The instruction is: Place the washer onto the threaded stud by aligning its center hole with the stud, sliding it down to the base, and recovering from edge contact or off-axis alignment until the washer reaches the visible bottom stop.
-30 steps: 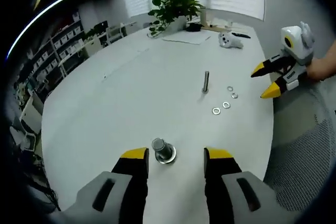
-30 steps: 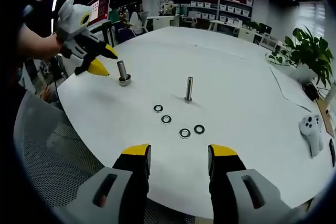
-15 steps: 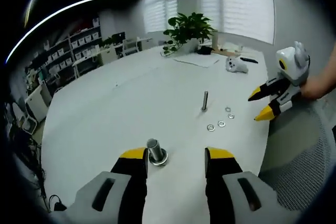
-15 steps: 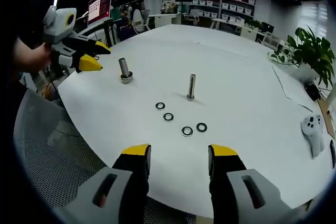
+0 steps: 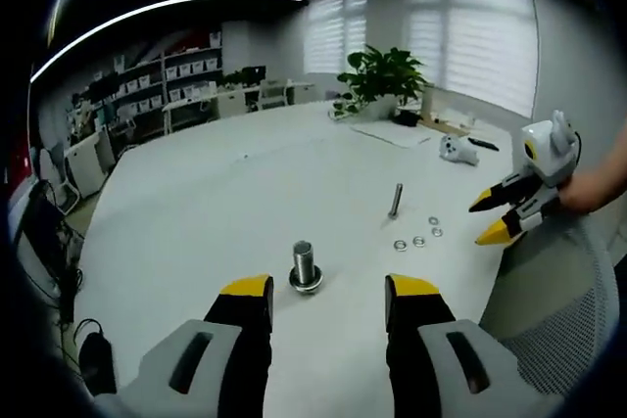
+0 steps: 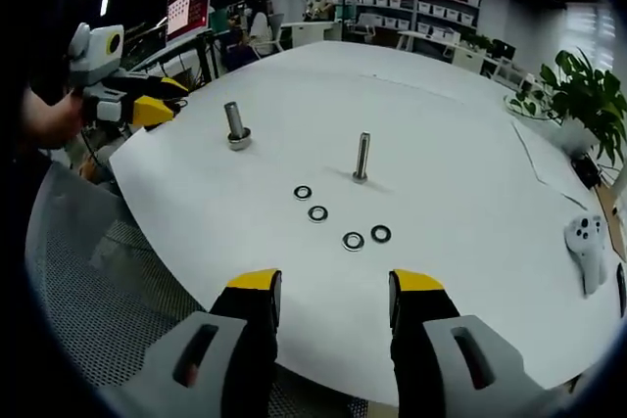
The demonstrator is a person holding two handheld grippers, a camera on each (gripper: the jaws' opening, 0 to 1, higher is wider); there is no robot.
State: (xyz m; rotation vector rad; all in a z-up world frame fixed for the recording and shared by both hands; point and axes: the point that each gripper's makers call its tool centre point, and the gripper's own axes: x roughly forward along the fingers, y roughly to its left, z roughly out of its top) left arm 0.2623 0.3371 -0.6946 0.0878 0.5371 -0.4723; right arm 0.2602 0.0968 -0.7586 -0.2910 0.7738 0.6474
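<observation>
White tabletop [image 6: 470,124] carries four washers [image 6: 341,223] lying loose near the slim threaded stud [image 6: 362,157], none threaded on yet, while the right hand-held gripper [image 6: 330,287] and left hand-held gripper [image 5: 318,293] both hover spread and empty.

Four flat metal washers [image 6: 340,225] lie loose just beside the upright threaded stud [image 6: 362,158] (none threaded on).

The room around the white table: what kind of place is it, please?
Probably an office or lab workroom. Shelves with storage bins line the far wall, desks with a monitor stand behind the table, and a potted plant sits by blinds.
</observation>
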